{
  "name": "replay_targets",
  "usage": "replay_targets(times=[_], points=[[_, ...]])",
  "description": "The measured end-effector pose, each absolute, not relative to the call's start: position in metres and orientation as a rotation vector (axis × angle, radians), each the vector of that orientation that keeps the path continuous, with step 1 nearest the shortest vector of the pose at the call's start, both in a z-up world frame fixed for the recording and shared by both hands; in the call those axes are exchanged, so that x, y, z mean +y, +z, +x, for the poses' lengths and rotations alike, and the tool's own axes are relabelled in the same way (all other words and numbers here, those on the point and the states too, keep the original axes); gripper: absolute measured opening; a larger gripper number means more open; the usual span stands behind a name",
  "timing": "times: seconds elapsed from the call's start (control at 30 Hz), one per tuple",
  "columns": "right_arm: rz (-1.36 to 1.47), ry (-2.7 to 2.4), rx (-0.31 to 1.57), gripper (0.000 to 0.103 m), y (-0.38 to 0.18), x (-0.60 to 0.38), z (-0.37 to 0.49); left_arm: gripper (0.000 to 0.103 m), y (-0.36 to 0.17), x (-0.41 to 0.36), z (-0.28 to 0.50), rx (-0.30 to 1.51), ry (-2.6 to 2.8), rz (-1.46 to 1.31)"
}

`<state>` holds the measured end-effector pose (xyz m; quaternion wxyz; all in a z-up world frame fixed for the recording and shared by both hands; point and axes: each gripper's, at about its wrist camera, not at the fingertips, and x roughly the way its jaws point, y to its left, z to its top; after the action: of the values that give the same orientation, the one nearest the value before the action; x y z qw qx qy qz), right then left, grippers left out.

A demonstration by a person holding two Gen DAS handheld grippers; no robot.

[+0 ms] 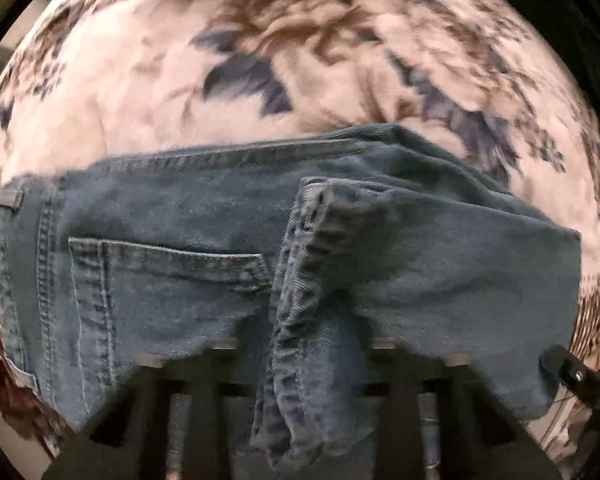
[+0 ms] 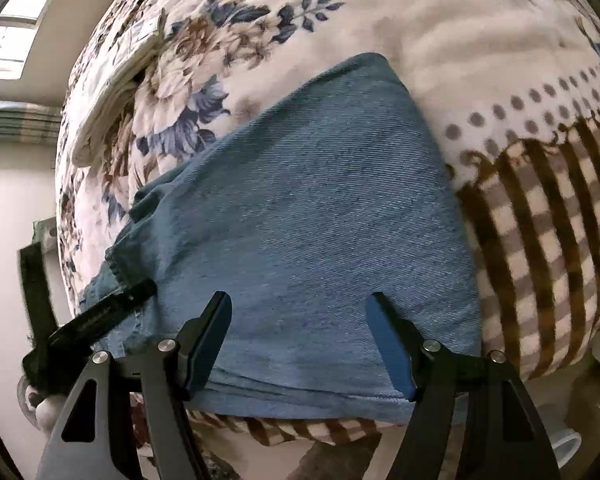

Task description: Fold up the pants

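Covering nearly the whole scene, a soft fleecy bedspread (image 2: 440, 40) printed with blue and brown flowers, a dotted band and a brown checked border serves as the work surface. On it lie the pants (image 1: 172, 208), faded blue denim jeans already partly folded, their long axis running left to right across the left wrist view, waistband at the left and the folded-over leg ends at the right. The cloth looks thick and stiff, with heavy double-stitched seams.

In the right wrist view a broad, smooth panel of the denim stretches straight ahead of the right gripper (image 2: 300, 340). Its jaws stand wide apart with nothing between them, and its blue pads (image 2: 392, 344) hover over the near folded edge of the jeans.

The left gripper (image 1: 304, 352) is close in over the near edge, blurred; denim drapes over and between its dark fingers, and I cannot tell whether it grips the cloth. Both tools are near, the left seeming slightly closer.

Smaller details: a rectangular back pocket (image 1: 168, 280) faces up at the left, and a puckered, ropy leg hem (image 1: 300, 300) crosses the middle, hanging toward the left gripper
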<state>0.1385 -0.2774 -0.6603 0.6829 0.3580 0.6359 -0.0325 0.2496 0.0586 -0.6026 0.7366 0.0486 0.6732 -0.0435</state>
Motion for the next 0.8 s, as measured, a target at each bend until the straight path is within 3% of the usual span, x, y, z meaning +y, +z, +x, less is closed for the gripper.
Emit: replay_targets(times=[0.17, 0.47, 0.63, 0.7, 0.73, 0.77, 0.8], points=[[0.737, -0.069, 1.453, 0.072, -0.663, -0.263, 0.152, 0.009, -0.576, 0.084, 0.246, 1.503, -0.117, -0.046], [0.637, -0.062, 1.525, 0.072, -0.656, -0.241, 0.167, 0.015, -0.604, 0.103, 0.246, 1.549, -0.081, -0.079], [0.464, -0.114, 1.592, 0.072, -0.659, -0.220, 0.179, 0.043, -0.569, 0.123, 0.228, 1.494, -0.048, -0.113], [0.406, -0.140, 1.601, 0.072, -0.661, -0.211, 0.183, 0.090, -0.554, 0.132, 0.220, 1.451, -0.027, -0.124], [0.381, -0.151, 1.604, 0.077, -0.661, -0.207, 0.185, 0.098, -0.548, 0.139, 0.216, 1.429, -0.007, -0.131], [0.351, -0.160, 1.607, 0.087, -0.662, -0.202, 0.188, 0.101, -0.541, 0.149, 0.211, 1.401, 0.017, -0.148], [0.324, -0.163, 1.607, 0.090, -0.661, -0.195, 0.190, 0.101, -0.536, 0.162, 0.206, 1.375, 0.043, -0.176]])
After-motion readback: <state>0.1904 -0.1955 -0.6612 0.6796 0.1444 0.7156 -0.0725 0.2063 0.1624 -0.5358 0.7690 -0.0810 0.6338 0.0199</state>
